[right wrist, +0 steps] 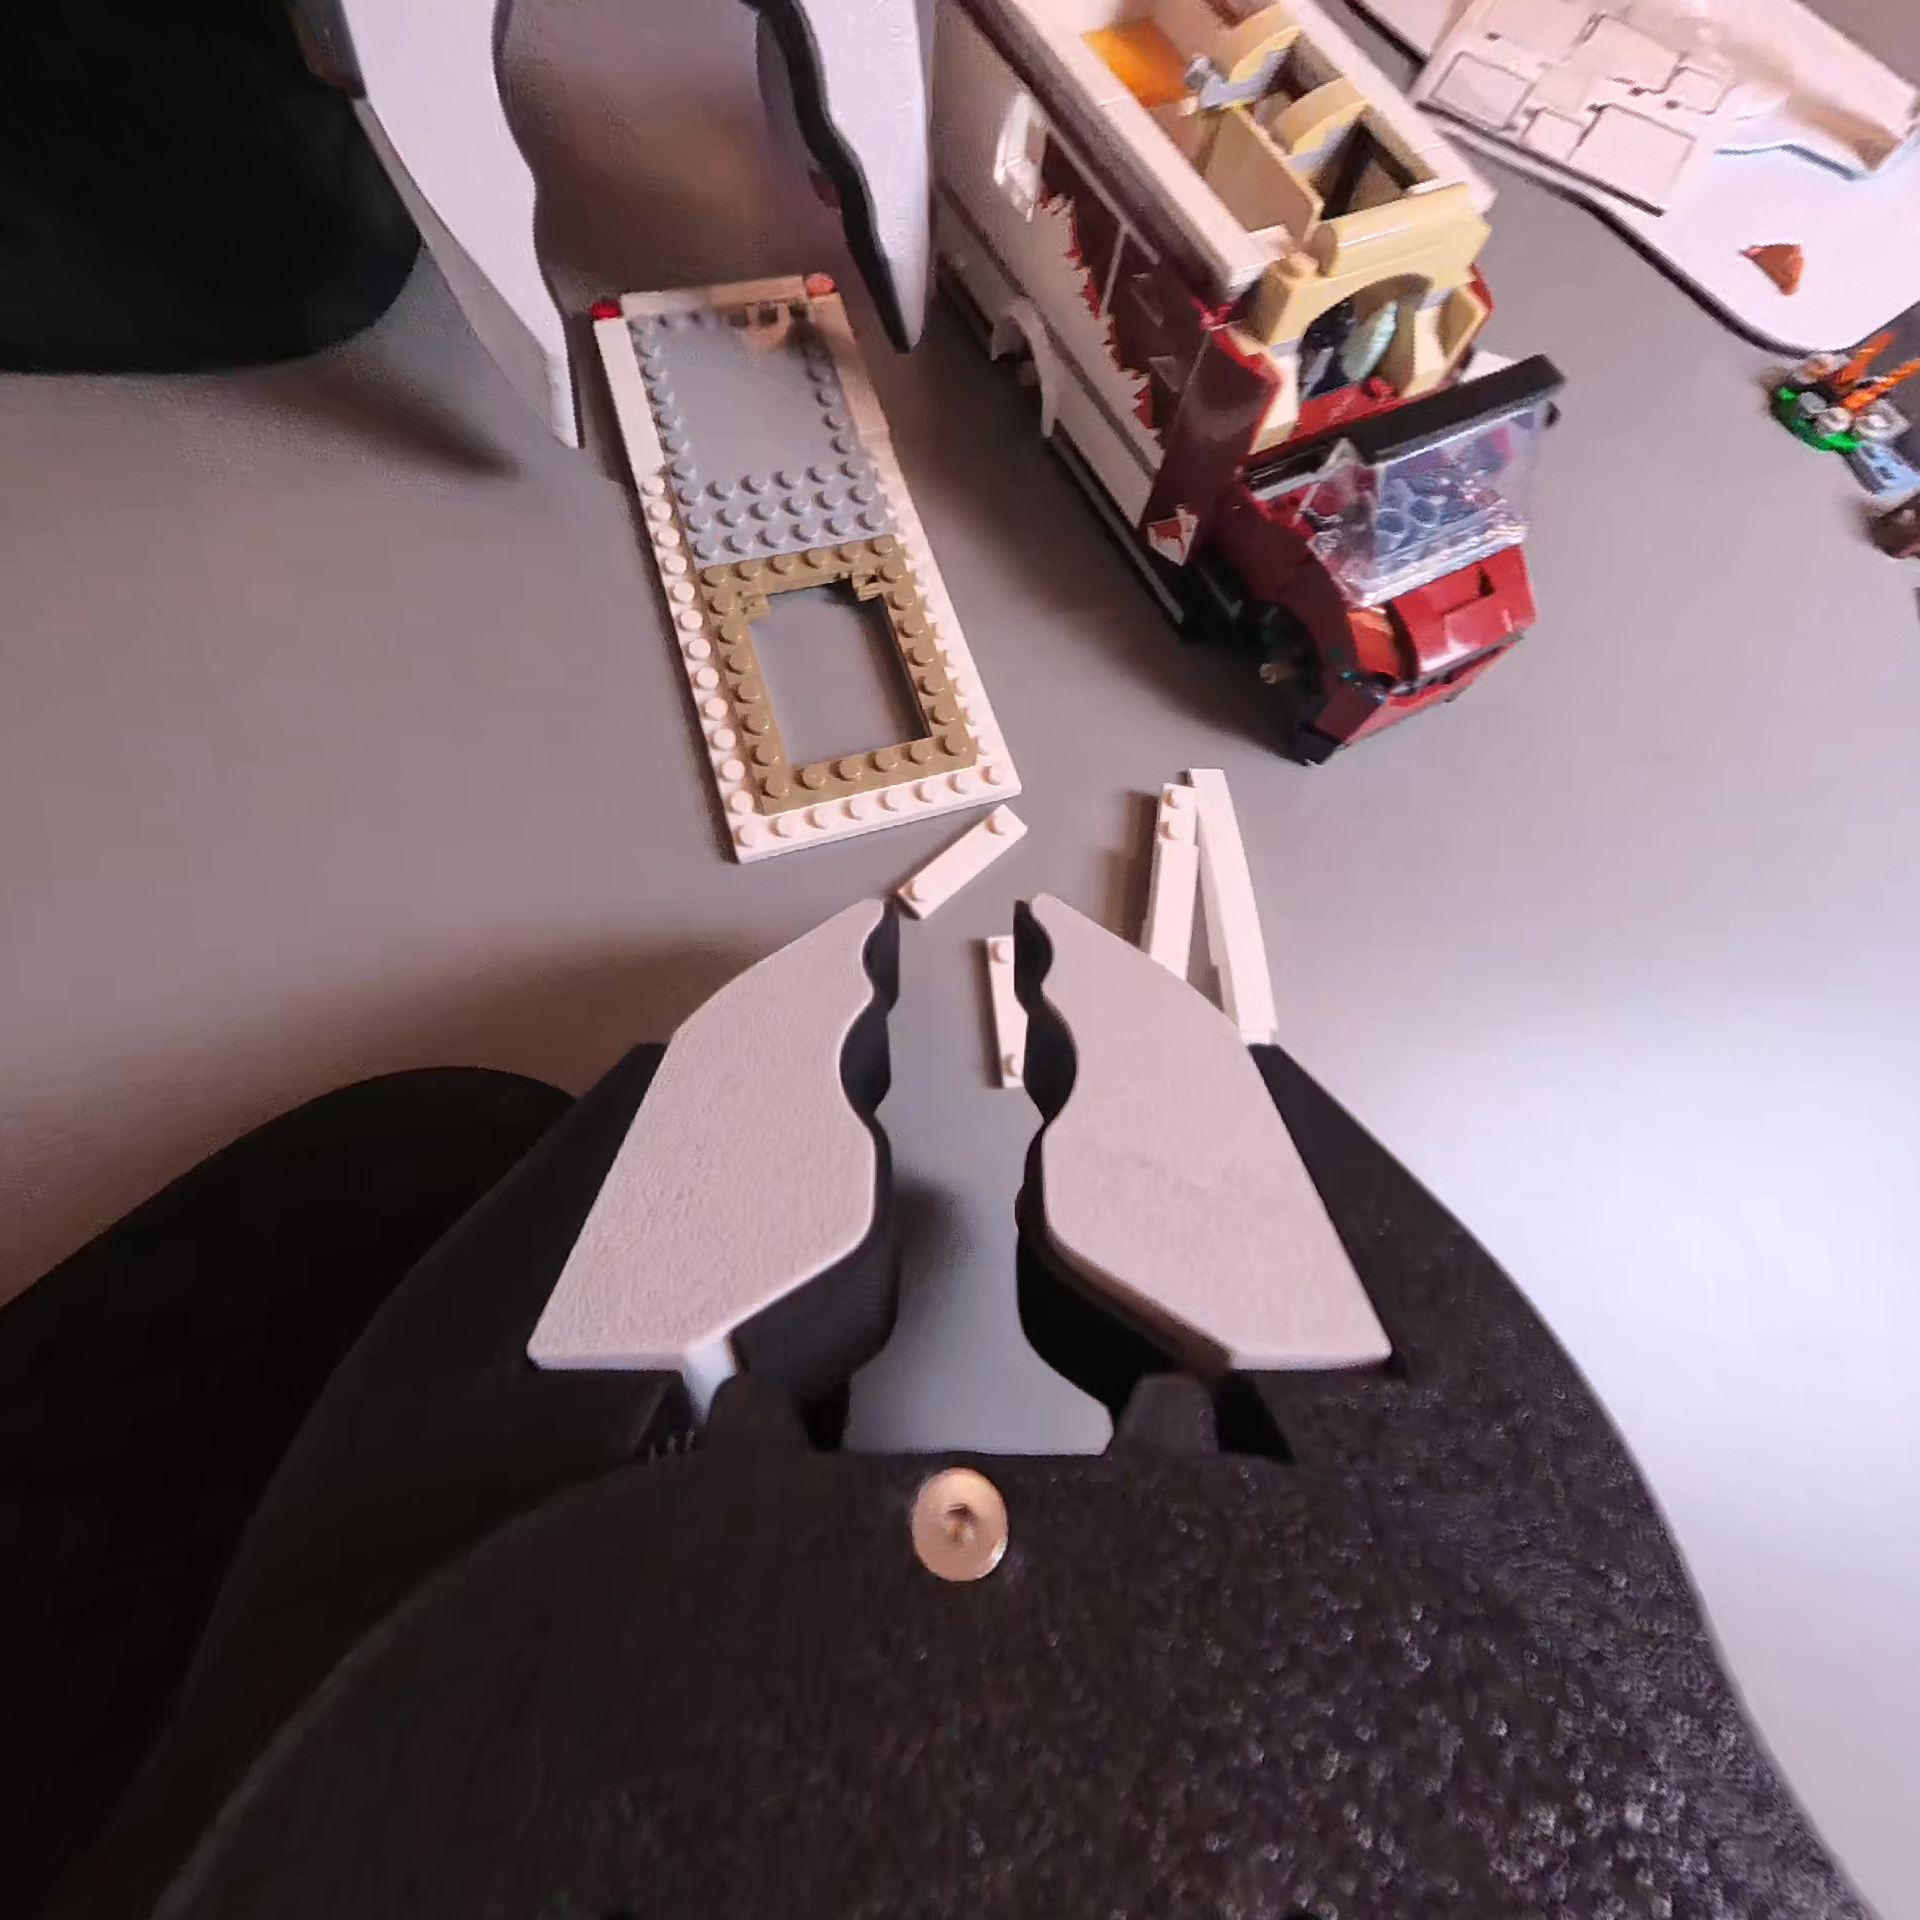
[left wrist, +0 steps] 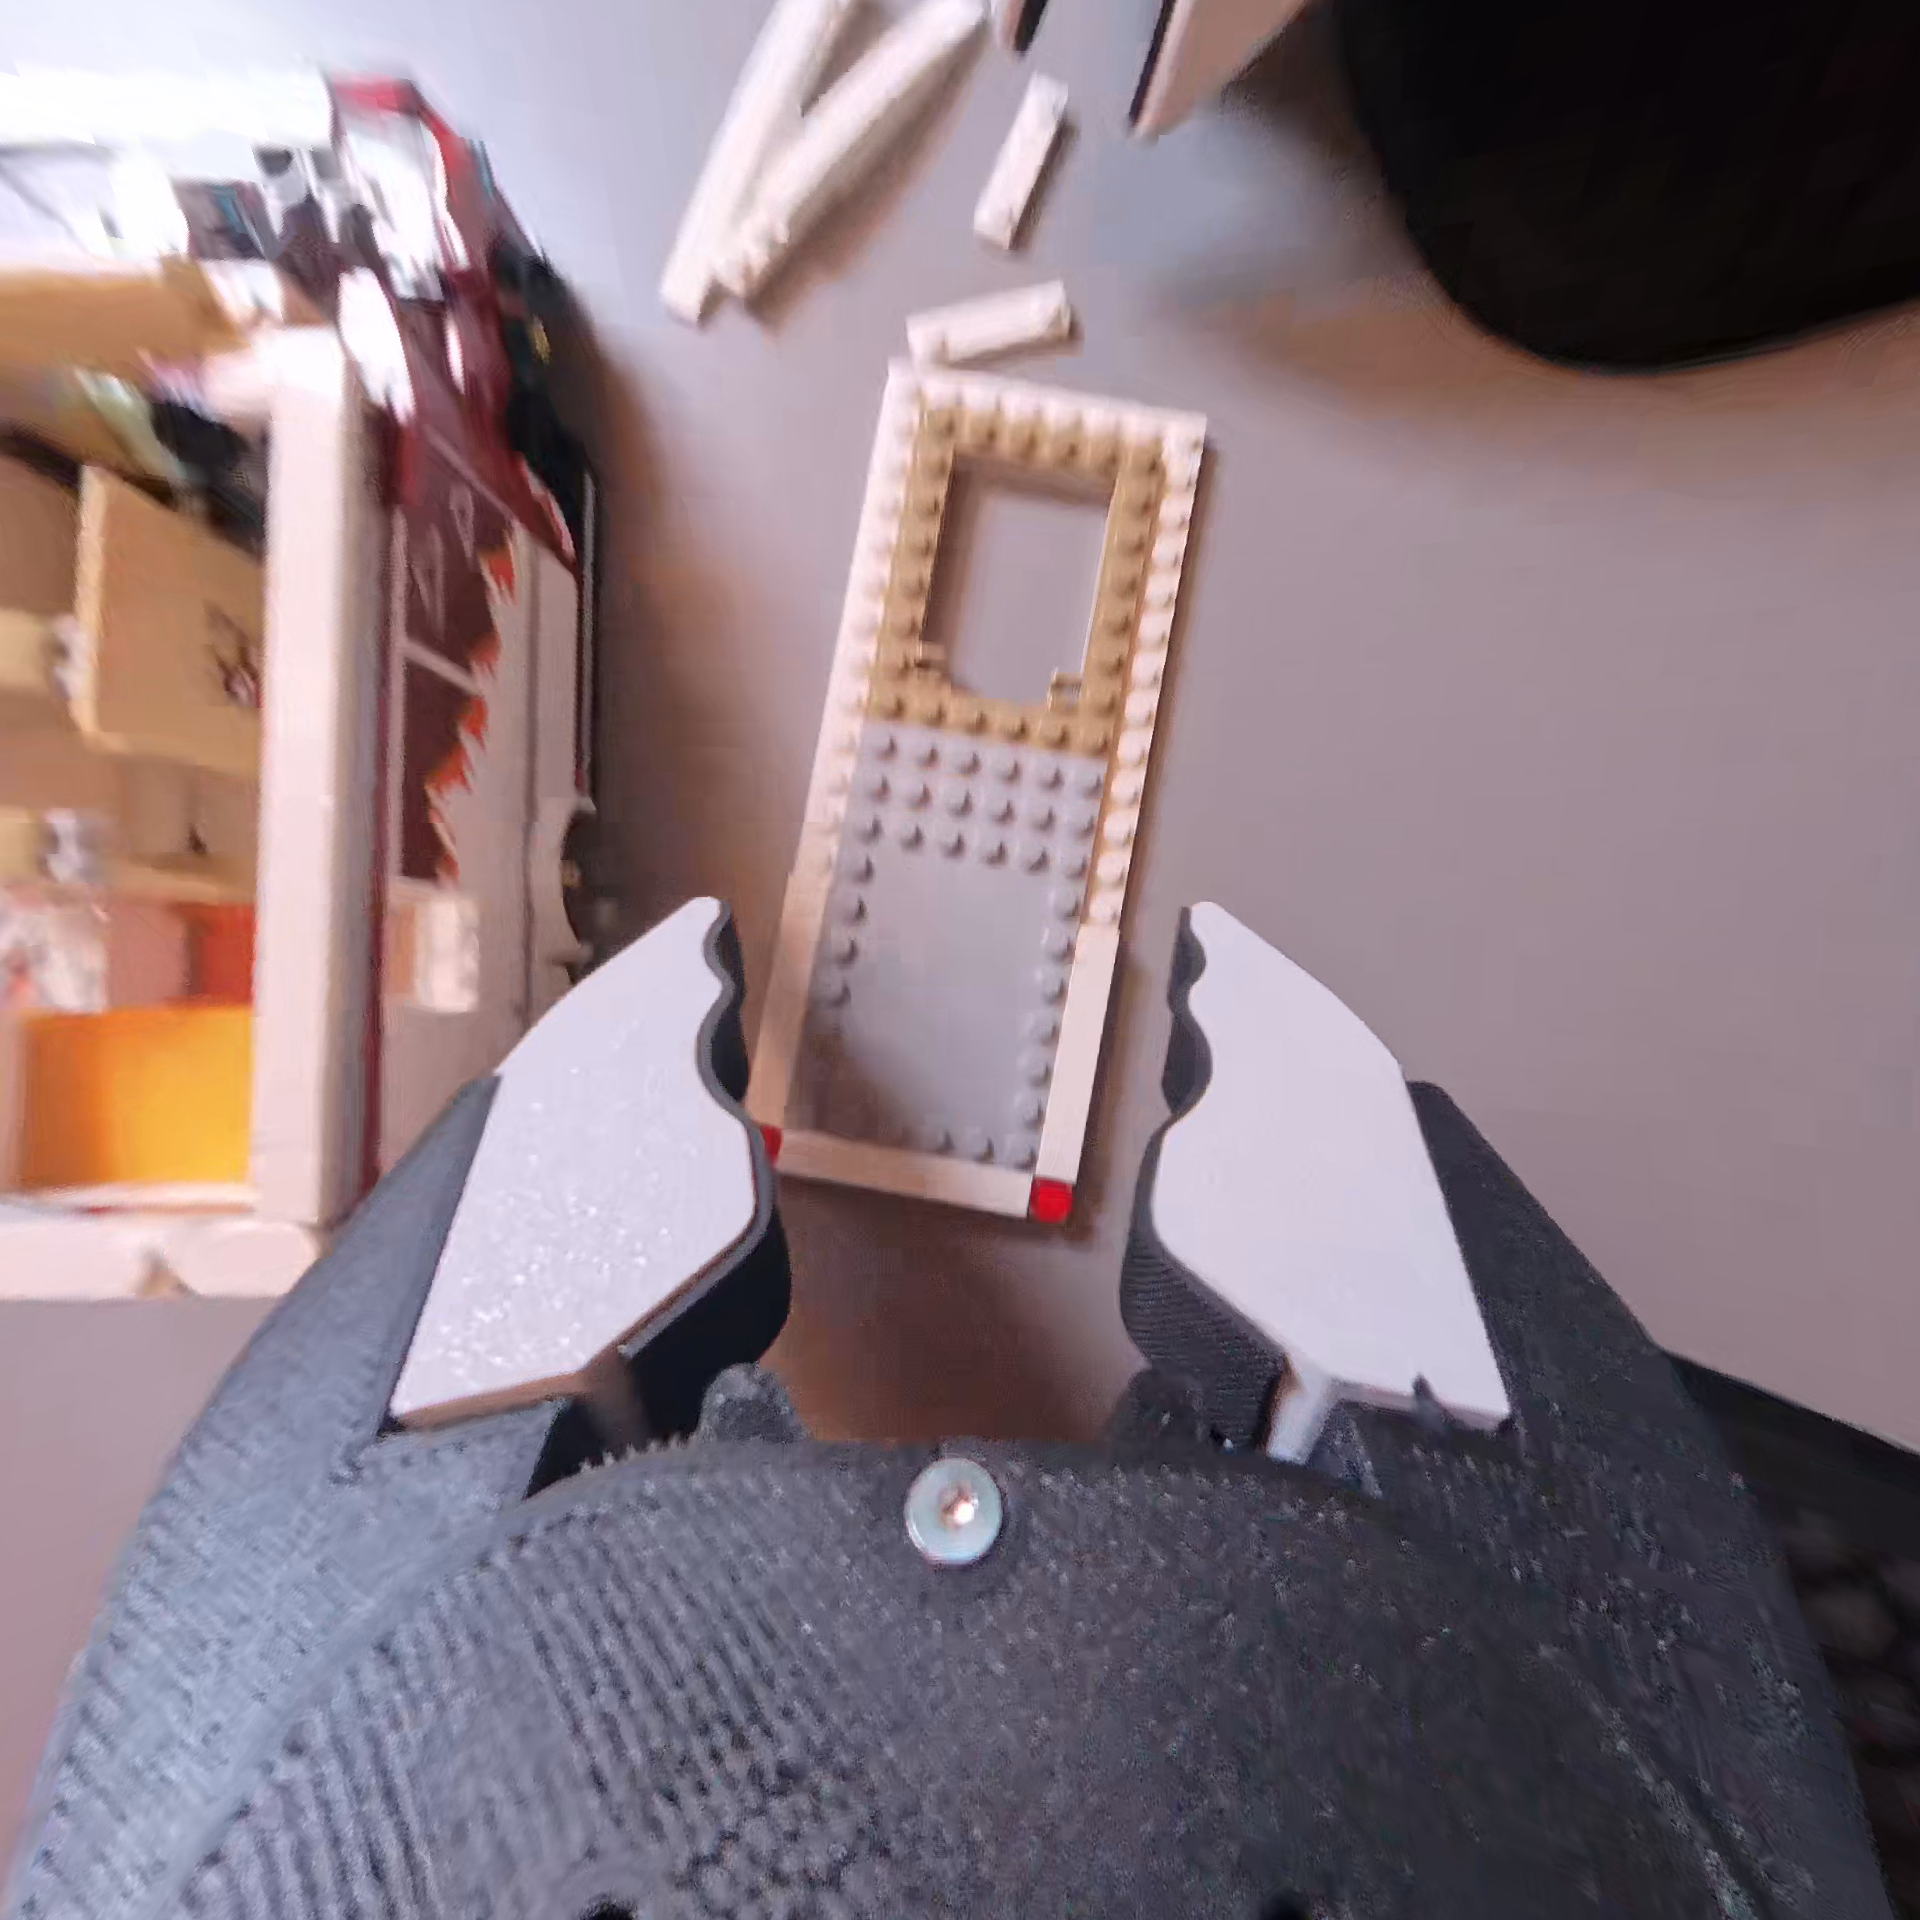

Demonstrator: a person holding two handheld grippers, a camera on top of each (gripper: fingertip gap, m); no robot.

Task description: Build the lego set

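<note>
A long brick plate (left wrist: 977, 831) lies flat on the grey table, with a white border, a tan frame, a grey studded part and red corner pieces. My left gripper (left wrist: 956, 914) is open and straddles its near end, with space between the pads and the plate's sides. The right wrist view shows the same at the plate's (right wrist: 769, 416) far end. My right gripper (right wrist: 954, 909) is open and holds nothing. A short white tile (right wrist: 1003, 1013) lies on the table beside its right finger. Another short white tile (right wrist: 961, 862) lies just ahead of the fingertips.
Long white curved pieces (right wrist: 1210, 914) lie to the right of the right gripper. A red and white brick-built van (right wrist: 1247, 364) with its roof off stands beside the plate. Paper sheets (right wrist: 1662, 125) and small coloured pieces (right wrist: 1839, 405) are at the far right. Across from one pair of fingers to the other is roughly 15 cm.
</note>
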